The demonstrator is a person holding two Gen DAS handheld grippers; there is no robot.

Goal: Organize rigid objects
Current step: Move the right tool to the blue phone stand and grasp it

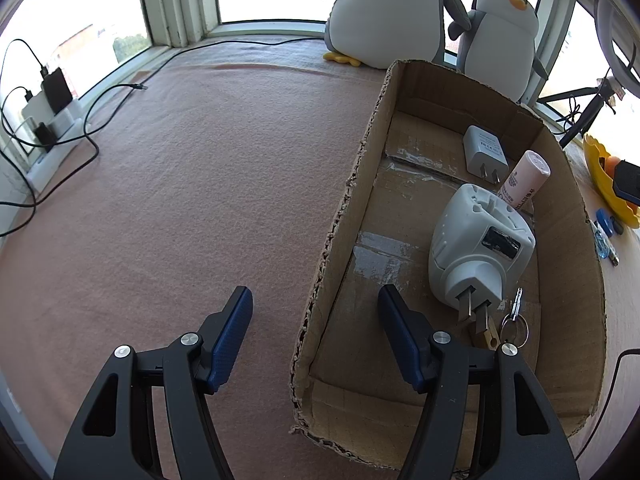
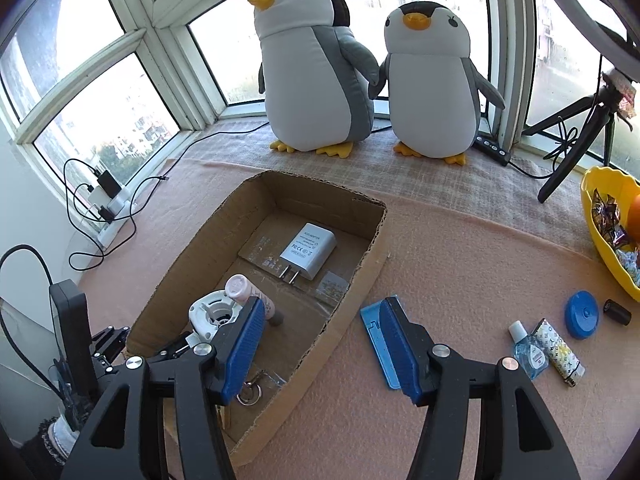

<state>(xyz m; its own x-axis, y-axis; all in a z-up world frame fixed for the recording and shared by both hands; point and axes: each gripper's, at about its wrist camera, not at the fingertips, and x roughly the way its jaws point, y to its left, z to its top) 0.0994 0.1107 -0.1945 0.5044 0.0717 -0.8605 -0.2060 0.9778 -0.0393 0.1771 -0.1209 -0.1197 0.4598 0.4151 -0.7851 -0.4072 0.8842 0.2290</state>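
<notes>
The left gripper has its blue bumpy fingers spread wide apart, and they hold nothing. One finger hangs over the pink cloth, the other over the cardboard box — its torn wall sits between them.

The right gripper is wide open too, with nothing in it. Its left finger hangs over the box, and its right finger is over a flat blue card lying on the tabletop.

The box is brown, long and open on top, with rough ripped edges and shiny tape on the floor. Inside lie a fat white plug adapter with metal prongs, a flat white charger, a pink tube and a key ring with a gold-colored key.

Outside the box, on the fuzzy pink cloth, sit a round blue lid, a small clear bottle, a patterned lighter and a little black cylinder. A yellow bowl holds wrapped candy. Two soft penguins stand by the window.
</notes>
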